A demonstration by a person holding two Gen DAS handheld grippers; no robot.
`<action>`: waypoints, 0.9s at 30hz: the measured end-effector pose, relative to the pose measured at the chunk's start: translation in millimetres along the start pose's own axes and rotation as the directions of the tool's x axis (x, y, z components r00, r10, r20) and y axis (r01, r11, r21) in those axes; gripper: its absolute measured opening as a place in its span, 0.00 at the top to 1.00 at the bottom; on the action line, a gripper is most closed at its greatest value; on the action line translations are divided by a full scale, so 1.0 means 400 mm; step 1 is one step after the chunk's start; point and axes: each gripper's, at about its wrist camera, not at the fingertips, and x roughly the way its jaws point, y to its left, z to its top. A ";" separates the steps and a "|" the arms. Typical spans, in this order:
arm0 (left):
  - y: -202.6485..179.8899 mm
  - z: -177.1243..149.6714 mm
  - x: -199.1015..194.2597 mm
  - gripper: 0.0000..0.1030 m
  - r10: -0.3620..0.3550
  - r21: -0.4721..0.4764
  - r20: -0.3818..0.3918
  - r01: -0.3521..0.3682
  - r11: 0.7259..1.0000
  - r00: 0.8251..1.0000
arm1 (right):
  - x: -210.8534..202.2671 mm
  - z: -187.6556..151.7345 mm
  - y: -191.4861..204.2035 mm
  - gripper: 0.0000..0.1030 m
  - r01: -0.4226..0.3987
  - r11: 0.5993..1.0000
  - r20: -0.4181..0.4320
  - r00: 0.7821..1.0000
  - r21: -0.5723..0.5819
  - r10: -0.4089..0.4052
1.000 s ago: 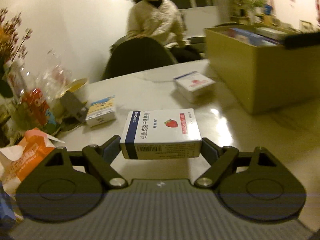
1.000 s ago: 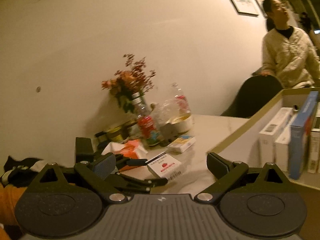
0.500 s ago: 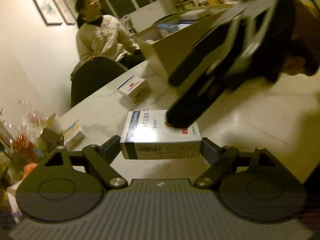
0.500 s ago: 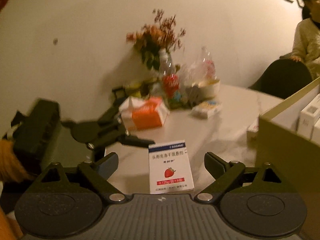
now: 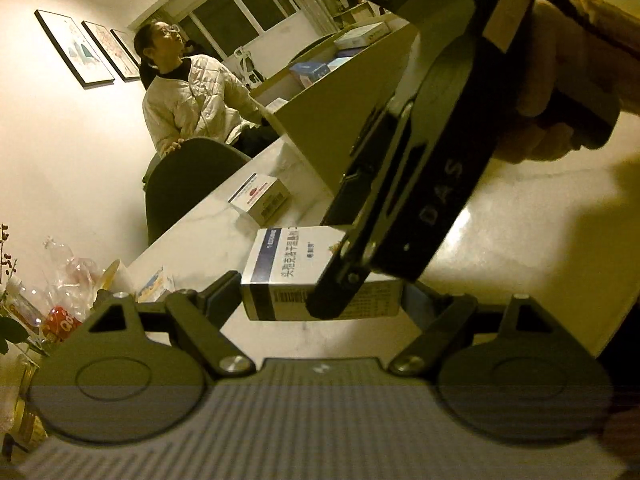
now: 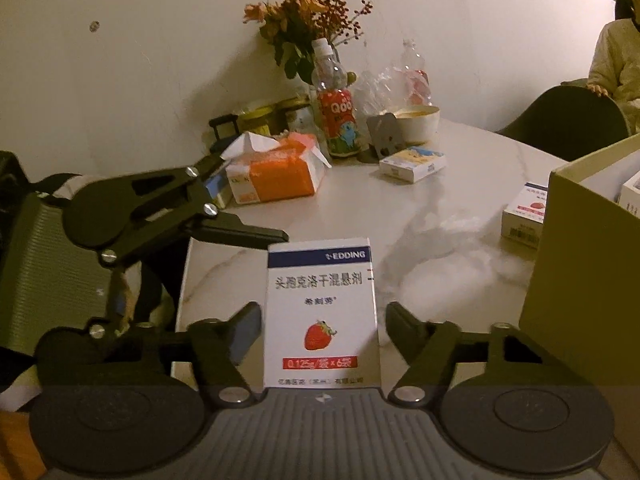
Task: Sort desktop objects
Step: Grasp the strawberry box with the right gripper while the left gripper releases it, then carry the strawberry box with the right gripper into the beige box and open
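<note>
The strawberry medicine box (image 6: 321, 312) hangs above the table (image 6: 440, 216), left of the storage box (image 6: 580, 264); the left gripper (image 5: 320, 300) pinches its ends; the right gripper (image 6: 322, 332), spread a second ago, has just been closing around it, pads not visibly pressing; a handover looks underway.

Home dining room, by the look. Marble-topped table (image 6: 440, 208) against a plain wall, with flowers (image 6: 308, 12), drink bottle (image 6: 338, 120), bowl (image 6: 416, 120) and tissue pack (image 6: 276, 172). Framed prints (image 5: 86, 50) hung beside a dark window (image 5: 240, 12). A person (image 5: 188, 100) sat by a chair (image 5: 184, 184).
</note>
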 end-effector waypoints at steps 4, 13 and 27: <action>0.001 0.003 0.001 0.16 0.011 -0.015 0.026 -0.010 1.000 1.000 | -0.003 0.001 0.003 0.40 0.033 0.999 0.006 0.999 -0.025 -0.033; 0.030 -0.007 -0.048 0.08 -0.002 -0.155 0.097 0.017 0.988 0.995 | -0.024 0.030 -0.015 0.41 0.070 0.997 0.025 0.997 0.017 -0.070; 0.085 -0.085 -0.033 0.06 0.042 -0.510 0.084 0.007 0.860 0.996 | -0.202 0.166 -0.109 0.41 0.243 0.958 0.090 0.962 0.154 -0.259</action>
